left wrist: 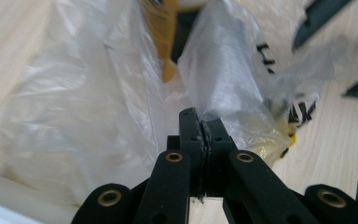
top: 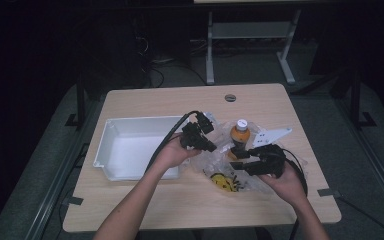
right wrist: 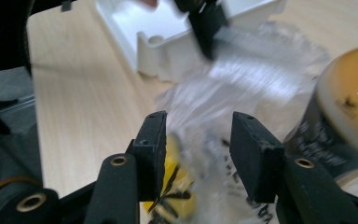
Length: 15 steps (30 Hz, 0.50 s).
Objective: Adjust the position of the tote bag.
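Bench (top: 145, 205): I see bare wood along the near edge and the far strip, so free room there; left and right edges drop to dark floor.

White tray (top: 111, 150) sits left-centre; its right end is hidden behind the left hand (top: 172, 152).

Clear plastic bag (top: 215, 162) lies crumpled mid-bench, just right of the tray. Its outline is hard to trace in the high view. Black and yellow print shows through, unreadable.

Orange bottle (top: 239, 136) with white cap stands upright at the bag; I cannot tell if it is inside or behind the film. Its lower part is hidden by the right tool.

Left tool (left wrist: 200, 133): jaws together, clamped on a fold of the bag.

Right tool (right wrist: 198, 140): jaws apart, bag film between them, blurred; bottle just beside its right jaw, cut off by the frame.
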Each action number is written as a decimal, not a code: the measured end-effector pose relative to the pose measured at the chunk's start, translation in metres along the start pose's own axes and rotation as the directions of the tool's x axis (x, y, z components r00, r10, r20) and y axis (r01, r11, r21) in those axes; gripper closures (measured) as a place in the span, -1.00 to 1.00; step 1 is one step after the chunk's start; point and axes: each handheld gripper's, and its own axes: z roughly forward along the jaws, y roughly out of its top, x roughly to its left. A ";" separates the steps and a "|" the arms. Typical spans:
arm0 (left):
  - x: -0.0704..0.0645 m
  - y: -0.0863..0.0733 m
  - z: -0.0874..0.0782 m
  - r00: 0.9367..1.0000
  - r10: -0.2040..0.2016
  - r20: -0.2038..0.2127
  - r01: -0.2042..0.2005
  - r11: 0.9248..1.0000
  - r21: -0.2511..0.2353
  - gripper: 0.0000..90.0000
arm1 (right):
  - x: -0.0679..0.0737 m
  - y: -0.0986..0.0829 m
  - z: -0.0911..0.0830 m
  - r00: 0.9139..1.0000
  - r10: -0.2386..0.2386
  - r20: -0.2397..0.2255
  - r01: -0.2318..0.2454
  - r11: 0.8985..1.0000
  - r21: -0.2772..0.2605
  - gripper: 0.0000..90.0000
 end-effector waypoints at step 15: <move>-0.018 -0.010 0.025 0.998 0.051 0.049 -0.054 0.995 0.082 0.99 | -0.003 0.006 0.021 0.999 -0.015 0.045 0.012 0.998 0.055 0.19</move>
